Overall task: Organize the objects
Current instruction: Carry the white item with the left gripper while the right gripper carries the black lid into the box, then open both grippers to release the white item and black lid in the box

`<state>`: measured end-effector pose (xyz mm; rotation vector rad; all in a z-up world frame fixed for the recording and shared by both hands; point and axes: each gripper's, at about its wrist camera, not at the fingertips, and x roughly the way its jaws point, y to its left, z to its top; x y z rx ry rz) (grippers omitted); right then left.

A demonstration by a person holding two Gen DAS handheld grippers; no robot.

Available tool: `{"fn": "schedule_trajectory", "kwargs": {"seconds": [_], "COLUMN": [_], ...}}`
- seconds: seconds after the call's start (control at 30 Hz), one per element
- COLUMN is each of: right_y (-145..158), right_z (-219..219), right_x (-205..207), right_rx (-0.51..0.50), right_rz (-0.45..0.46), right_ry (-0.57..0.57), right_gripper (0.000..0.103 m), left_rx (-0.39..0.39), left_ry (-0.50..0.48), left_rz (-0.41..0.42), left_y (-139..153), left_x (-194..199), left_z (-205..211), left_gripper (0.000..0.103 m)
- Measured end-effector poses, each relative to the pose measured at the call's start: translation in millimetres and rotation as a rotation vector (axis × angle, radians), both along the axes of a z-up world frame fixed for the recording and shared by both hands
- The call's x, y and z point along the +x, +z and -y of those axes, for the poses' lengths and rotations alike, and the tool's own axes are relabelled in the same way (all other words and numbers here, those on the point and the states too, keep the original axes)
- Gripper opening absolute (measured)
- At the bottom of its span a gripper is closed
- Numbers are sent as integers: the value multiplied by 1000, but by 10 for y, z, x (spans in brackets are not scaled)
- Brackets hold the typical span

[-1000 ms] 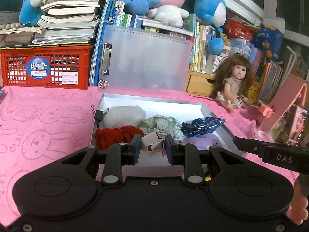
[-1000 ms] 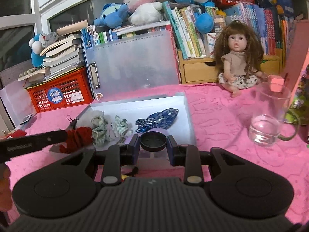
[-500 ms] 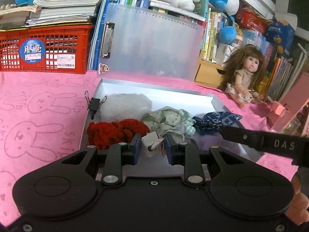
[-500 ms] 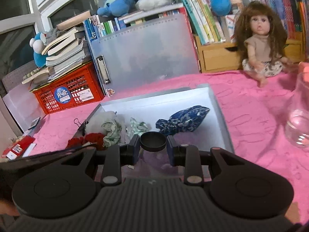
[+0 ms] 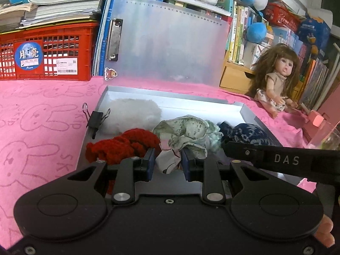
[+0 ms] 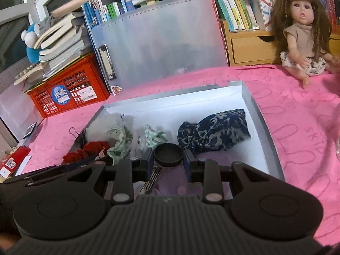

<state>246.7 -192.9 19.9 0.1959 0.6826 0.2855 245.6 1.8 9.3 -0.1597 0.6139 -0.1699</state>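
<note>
A shallow grey-rimmed box (image 5: 170, 96) lies open on the pink cloth. In it are a white fluffy piece (image 5: 131, 114), a red knitted piece (image 5: 123, 146), a green floral cloth (image 5: 187, 131) and a dark blue patterned pouch (image 5: 248, 133). My left gripper (image 5: 167, 160) is shut on a small white crumpled piece (image 5: 167, 163), low over the box's near edge. My right gripper (image 6: 168, 159) is shut on a black round cap (image 6: 168, 154), just over the box (image 6: 263, 131) near the blue pouch (image 6: 212, 131). The two grippers are side by side.
A black binder clip (image 5: 95, 119) sits on the box's left rim. Behind stand a translucent clipboard (image 5: 170, 42), a red crate (image 5: 46, 53) under books, and a doll (image 6: 301, 34). A glass (image 5: 327, 136) stands at the right. A thin metal tool (image 6: 153, 178) lies under my right gripper.
Both grippers have moved forward and a little down toward the box, which now fills more of each view. Each keeps hold of its item.
</note>
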Motion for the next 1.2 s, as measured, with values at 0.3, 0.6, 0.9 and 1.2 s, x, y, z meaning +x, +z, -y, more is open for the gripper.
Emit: {"fn": "schedule_trajectory", "kwargs": {"seconds": [0.3, 0.6, 0.9, 1.2], "right_y": [-71, -37, 170, 407], "right_z": [-11, -5, 68, 184], "right_x": [160, 104, -119, -488], "right_rx": [-7, 10, 47, 75], "right_rz": [-44, -35, 36, 116], "right_ry": [-11, -21, -11, 27], "right_gripper": [34, 49, 68, 76], "left_rx": [14, 10, 69, 43], "left_ry": [21, 5, -36, -57], "left_rz": [-23, -12, 39, 58], "left_y": [-78, -59, 119, 264], "left_x": [135, 89, -156, -489], "left_z": [15, 39, 76, -26], "left_gripper": [25, 26, 48, 56]}}
